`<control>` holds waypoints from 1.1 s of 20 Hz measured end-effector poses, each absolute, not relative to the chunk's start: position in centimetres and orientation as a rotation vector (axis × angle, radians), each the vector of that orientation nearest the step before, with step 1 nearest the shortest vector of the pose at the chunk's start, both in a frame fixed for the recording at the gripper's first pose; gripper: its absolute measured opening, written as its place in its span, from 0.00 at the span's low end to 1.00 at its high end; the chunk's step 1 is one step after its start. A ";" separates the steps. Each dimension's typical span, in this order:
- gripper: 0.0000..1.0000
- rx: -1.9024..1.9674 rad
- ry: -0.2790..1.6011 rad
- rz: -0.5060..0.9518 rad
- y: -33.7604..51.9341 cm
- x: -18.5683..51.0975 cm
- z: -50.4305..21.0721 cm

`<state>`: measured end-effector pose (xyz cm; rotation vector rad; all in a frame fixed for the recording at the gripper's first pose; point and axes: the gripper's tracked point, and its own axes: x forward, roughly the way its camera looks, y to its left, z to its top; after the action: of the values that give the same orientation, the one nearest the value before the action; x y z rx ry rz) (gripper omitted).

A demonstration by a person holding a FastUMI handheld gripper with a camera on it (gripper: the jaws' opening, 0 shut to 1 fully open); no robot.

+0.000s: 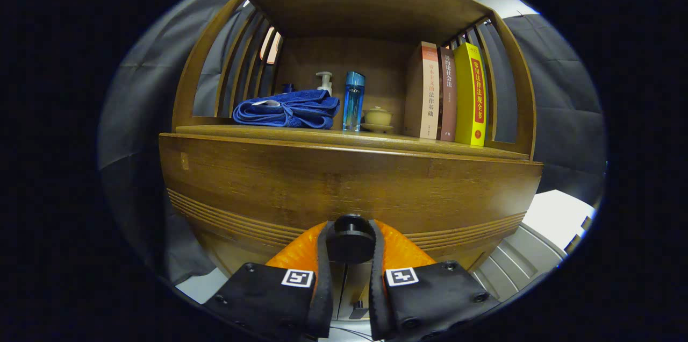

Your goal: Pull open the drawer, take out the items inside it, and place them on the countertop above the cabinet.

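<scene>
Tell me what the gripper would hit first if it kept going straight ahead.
The round black knob sits between the fingers of the gripper, which look closed on it. Straight on, it would press into the wooden drawer front right behind the knob.

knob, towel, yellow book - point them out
knob (350, 241), gripper view, its round face, between the gripper (349, 248) fingers pressing its sides
towel (290, 109), gripper view, middle of the folded stack
yellow book (471, 95), gripper view, its spine
</scene>
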<state>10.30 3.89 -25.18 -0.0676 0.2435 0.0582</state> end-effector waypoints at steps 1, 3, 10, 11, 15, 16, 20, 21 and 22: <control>0.36 -0.063 0.246 0.058 3.9 10.0 -25.1; 0.36 -0.069 0.253 0.058 3.8 9.2 -25.0; 0.35 -0.032 0.321 0.068 3.6 4.8 -24.0; 0.35 -0.030 0.324 0.066 3.5 4.3 -23.9; 0.35 -0.024 0.340 0.069 3.6 2.1 -23.5; 0.35 -0.021 0.342 0.068 3.6 1.4 -23.3; 0.35 -0.023 0.345 0.066 3.5 -1.0 -22.7; 0.35 -0.022 0.344 0.067 3.6 -1.3 -22.6; 0.35 -0.024 0.349 0.068 3.6 -1.6 -22.7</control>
<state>-1.61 3.56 -22.70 -0.0238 0.3489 0.0681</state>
